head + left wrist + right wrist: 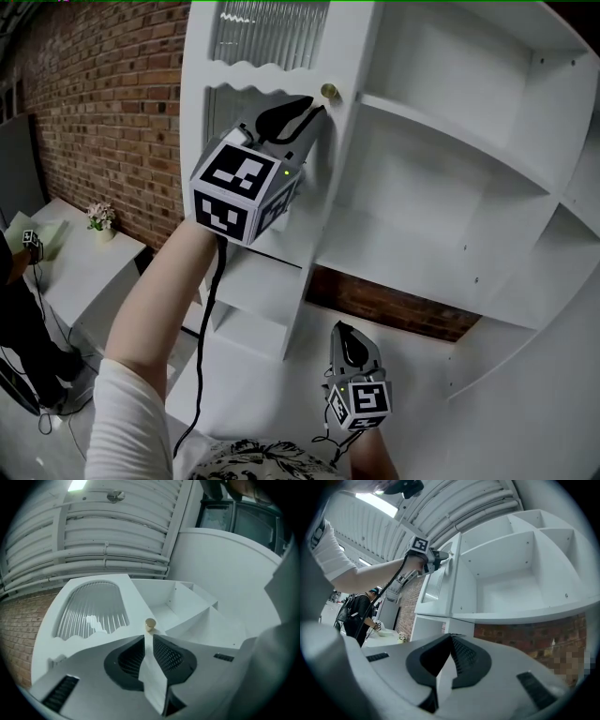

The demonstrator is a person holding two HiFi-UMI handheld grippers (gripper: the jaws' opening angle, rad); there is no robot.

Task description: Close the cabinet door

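Observation:
The white cabinet door (281, 141) with a ribbed glass panel (272, 36) stands swung open from the cabinet (450, 150). A small brass knob (329, 92) sits near its free edge. My left gripper (314, 114) is raised to that edge just below the knob. In the left gripper view the door's thin edge (149, 658) runs between the dark pads (168, 656), with the knob (150, 623) just past the left gripper's (148, 639) tips. My right gripper (349, 339) hangs low under the shelves, shut and holding nothing (451, 639). From there the left gripper (443, 557) shows at the door.
Bare white shelves (441, 234) fill the cabinet's open right side. A brick wall (103, 94) stands behind. A white table (84, 272) with a small flower pot (100, 218) lies at lower left, and a person (361, 613) stands by it. A black cable (202, 375) hangs from the left gripper.

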